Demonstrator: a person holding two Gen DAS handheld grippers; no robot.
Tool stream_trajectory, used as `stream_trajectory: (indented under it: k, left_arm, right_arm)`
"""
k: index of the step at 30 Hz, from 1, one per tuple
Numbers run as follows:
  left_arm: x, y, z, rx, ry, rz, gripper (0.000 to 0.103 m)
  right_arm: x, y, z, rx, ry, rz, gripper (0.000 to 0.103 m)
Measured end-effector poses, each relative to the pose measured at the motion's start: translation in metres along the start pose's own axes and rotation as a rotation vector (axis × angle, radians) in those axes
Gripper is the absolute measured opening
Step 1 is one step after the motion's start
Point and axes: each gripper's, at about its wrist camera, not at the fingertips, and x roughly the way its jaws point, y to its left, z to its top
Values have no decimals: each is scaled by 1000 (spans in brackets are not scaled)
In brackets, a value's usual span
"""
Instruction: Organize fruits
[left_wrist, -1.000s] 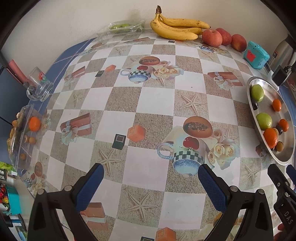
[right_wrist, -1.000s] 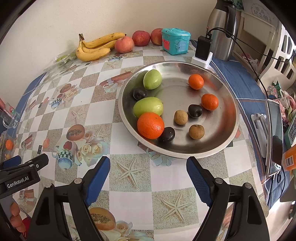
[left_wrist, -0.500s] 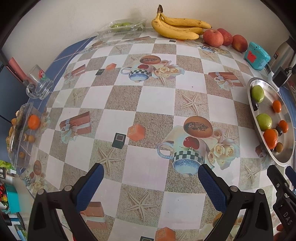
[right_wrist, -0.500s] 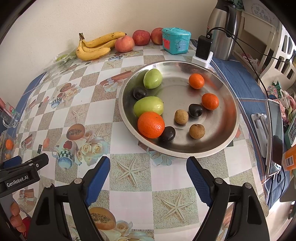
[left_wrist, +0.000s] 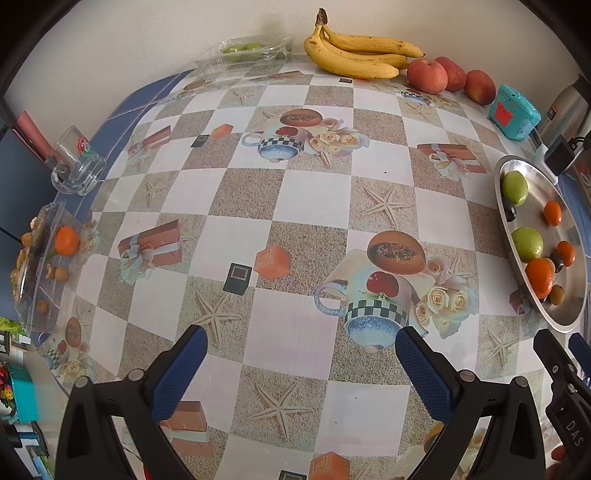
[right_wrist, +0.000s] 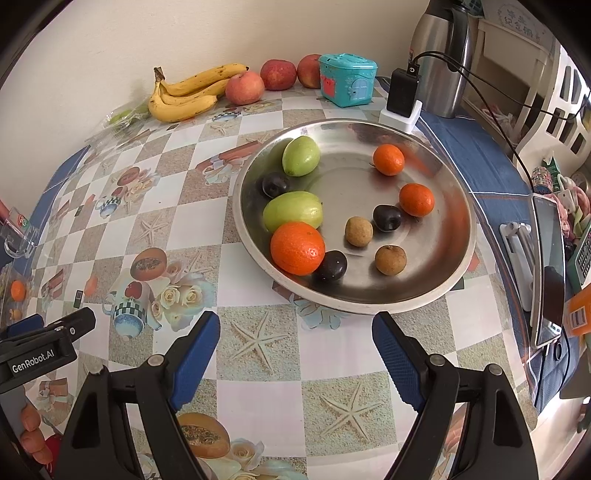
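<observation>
A round steel plate (right_wrist: 436, 280) on the patterned tablecloth holds a big orange (right_wrist: 297, 248), two small oranges (right_wrist: 416, 199), two green fruits (right_wrist: 292, 211), three dark plums (right_wrist: 387, 218) and two brown fruits (right_wrist: 358, 231). My right gripper (right_wrist: 295, 332) hovers open and empty just in front of the plate. The plate (left_wrist: 569, 317) sits at the right edge of the left wrist view. My left gripper (left_wrist: 301, 347) stands open over bare tablecloth, holding nothing. A clear tray (left_wrist: 27, 306) at the left edge holds an orange (left_wrist: 67, 240) and small fruits.
Bananas (left_wrist: 354, 55) and three red apples (left_wrist: 426, 75) lie along the back wall beside a teal box (right_wrist: 347, 79). A steel thermos (right_wrist: 441, 55), charger and cable stand behind the plate. A glass mug (left_wrist: 75, 166) and a clear box of green fruit (left_wrist: 243, 51) sit far left.
</observation>
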Motion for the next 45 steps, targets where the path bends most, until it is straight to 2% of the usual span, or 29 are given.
stream_trajectory:
  k: [45]
  left_arm:
    - [-4,-6,1,28,-19,-9,103]
  right_arm:
    - [0,1,1,2,3,-2,85]
